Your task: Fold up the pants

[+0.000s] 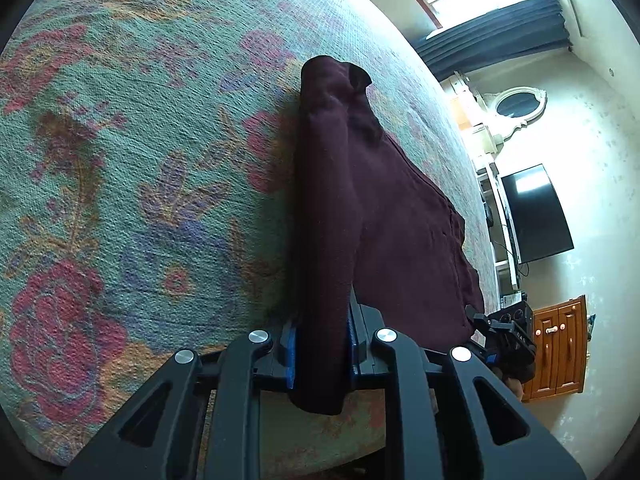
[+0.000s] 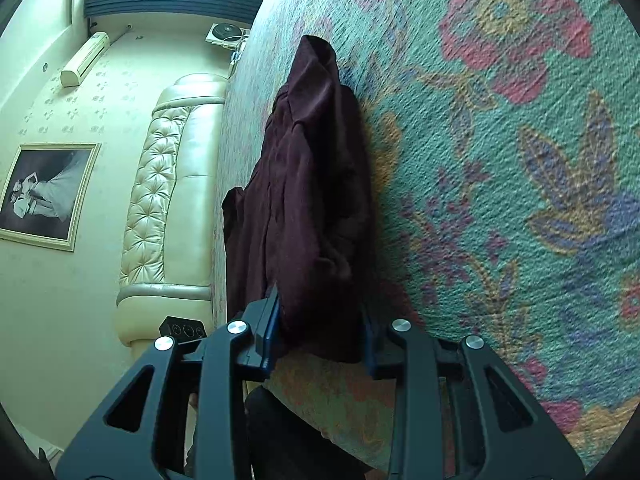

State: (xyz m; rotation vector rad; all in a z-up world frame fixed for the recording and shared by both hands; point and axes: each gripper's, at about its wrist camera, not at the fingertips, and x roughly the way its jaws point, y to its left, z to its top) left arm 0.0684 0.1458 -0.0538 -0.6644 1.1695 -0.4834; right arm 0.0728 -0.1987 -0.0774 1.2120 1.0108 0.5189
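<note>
Dark maroon pants [image 1: 380, 208] lie stretched over a bed with a teal floral cover [image 1: 120, 160]. My left gripper [image 1: 320, 344] is shut on one end of the fabric, which bunches between its blue pads [image 1: 290, 354] and hangs a little below them. In the right wrist view the pants [image 2: 304, 200] run away from me in a long wrinkled strip, and my right gripper [image 2: 320, 332] is shut on a thicker fold of cloth at its near end. The right gripper [image 1: 508, 336] also shows in the left wrist view at the other near corner of the pants.
The floral cover [image 2: 500, 160] spreads wide on both sides of the pants. A cream padded headboard [image 2: 168, 184] stands past the bed's edge. A black television [image 1: 536, 212], a wooden cabinet [image 1: 560, 348] and a dark curtain [image 1: 500, 28] line the far wall.
</note>
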